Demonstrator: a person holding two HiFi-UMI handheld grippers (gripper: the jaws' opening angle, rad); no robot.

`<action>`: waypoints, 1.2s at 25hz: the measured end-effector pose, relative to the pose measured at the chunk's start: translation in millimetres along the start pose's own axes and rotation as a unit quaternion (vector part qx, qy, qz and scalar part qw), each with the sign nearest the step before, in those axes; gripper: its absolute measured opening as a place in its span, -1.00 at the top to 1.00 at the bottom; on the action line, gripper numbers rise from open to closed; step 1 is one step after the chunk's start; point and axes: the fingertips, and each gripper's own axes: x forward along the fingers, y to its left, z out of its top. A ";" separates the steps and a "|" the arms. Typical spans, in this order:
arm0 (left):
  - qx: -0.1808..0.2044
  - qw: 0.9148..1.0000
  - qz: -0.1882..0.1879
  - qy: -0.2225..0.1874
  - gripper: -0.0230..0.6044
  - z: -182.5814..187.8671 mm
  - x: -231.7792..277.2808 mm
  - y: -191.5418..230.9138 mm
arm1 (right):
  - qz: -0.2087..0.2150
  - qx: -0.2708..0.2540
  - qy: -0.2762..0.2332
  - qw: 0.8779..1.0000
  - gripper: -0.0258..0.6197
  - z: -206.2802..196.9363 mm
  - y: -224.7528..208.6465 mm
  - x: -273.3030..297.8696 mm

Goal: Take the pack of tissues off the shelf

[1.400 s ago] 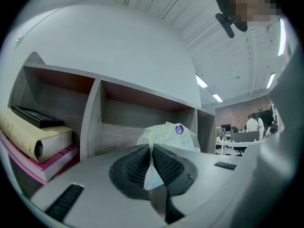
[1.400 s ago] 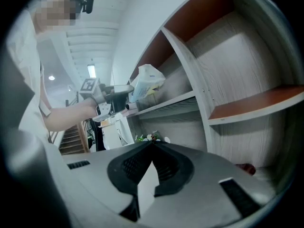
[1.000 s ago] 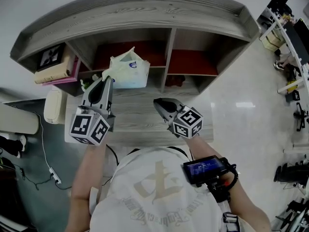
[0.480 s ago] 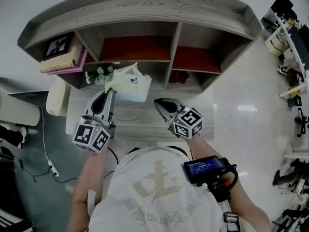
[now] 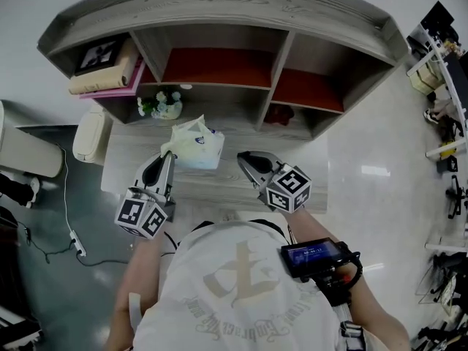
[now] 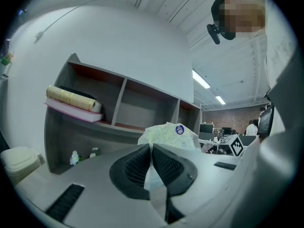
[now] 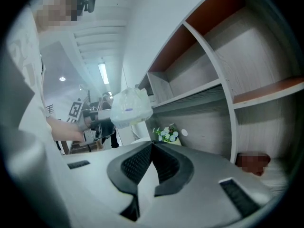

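Observation:
The pack of tissues [image 5: 197,143], pale plastic with a blue round sticker, hangs in the air over the grey desk [image 5: 219,189], clear of the shelf unit [image 5: 219,57]. My left gripper [image 5: 166,154] is shut on a corner flap of its wrapper; in the left gripper view the thin plastic [image 6: 153,182] runs between the two black pads and the pack [image 6: 170,136] bulges beyond them. My right gripper [image 5: 245,156] hovers to the right of the pack, shut and empty, its pads [image 7: 164,163] together. From the right gripper view the pack [image 7: 131,107] is seen held up at left.
The shelf's upper left bay holds a rolled item on a pink book [image 5: 102,79] and a marker card [image 5: 99,53]. A small pot of white flowers [image 5: 162,105] stands under the shelf. A cream bin [image 5: 91,134] sits left of the desk. A blurred object [image 7: 253,163] lies low in the right bay.
My left gripper has drawn the tissue pack out of the shelf bay, back and down, so it now hangs over the desk. The right gripper has barely shifted.

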 end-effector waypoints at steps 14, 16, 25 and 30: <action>-0.020 0.997 0.056 0.050 0.86 -67.2 -46.9 17.2 | 0.017 0.002 0.020 1.000 0.91 -20.2 17.8 10.6; -0.021 0.996 0.066 0.054 0.86 -72.2 -53.7 21.8 | 0.019 0.001 0.020 1.000 0.91 -20.7 19.7 12.0; -0.028 0.994 0.089 0.065 0.86 -88.5 -65.2 35.6 | 0.023 -0.002 0.022 0.999 0.91 -20.8 22.3 18.0; -0.031 0.994 0.087 0.065 0.86 -89.5 -62.8 37.6 | 0.022 -0.004 0.022 0.999 0.91 -19.0 20.7 20.0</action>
